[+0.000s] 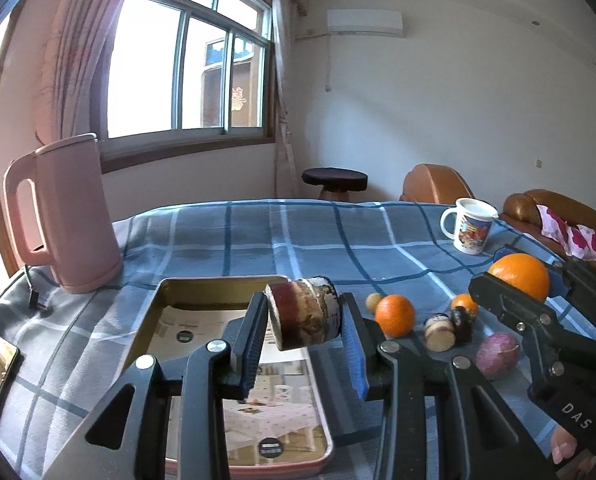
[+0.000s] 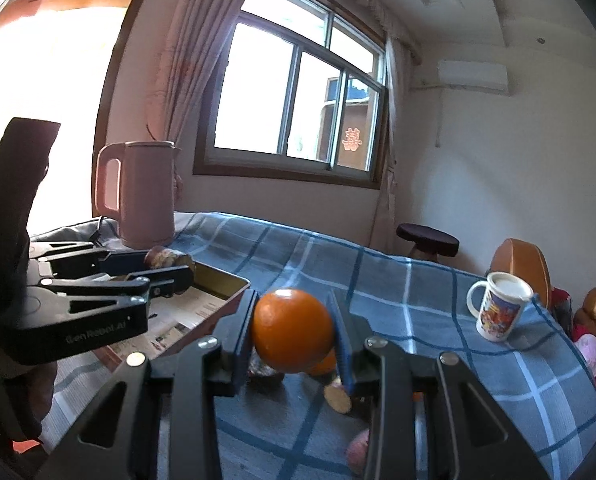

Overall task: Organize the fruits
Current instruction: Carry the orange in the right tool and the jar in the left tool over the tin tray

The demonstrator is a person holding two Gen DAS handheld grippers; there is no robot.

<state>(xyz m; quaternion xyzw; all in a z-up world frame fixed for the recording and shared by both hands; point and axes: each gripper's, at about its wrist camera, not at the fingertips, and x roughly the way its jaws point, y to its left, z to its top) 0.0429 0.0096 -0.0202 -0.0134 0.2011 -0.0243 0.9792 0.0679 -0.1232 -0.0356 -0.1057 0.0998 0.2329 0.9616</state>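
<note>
Left tongs [image 1: 304, 320] clenched a brown, peeling cane chunk [image 1: 303, 312] above the tray [image 1: 170, 292], which held only printed paper. Right tongs [image 2: 294, 330] clenched a smooth orange [image 2: 292, 330] above the worktop [image 1: 258, 240]. Lidded mug [image 1: 469, 226] far right.

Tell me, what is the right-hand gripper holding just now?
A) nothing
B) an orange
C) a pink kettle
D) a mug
B: the right gripper is clamped on an orange, lifted above the checked cloth, while the mug and the pink kettle stand untouched on the table.
</note>
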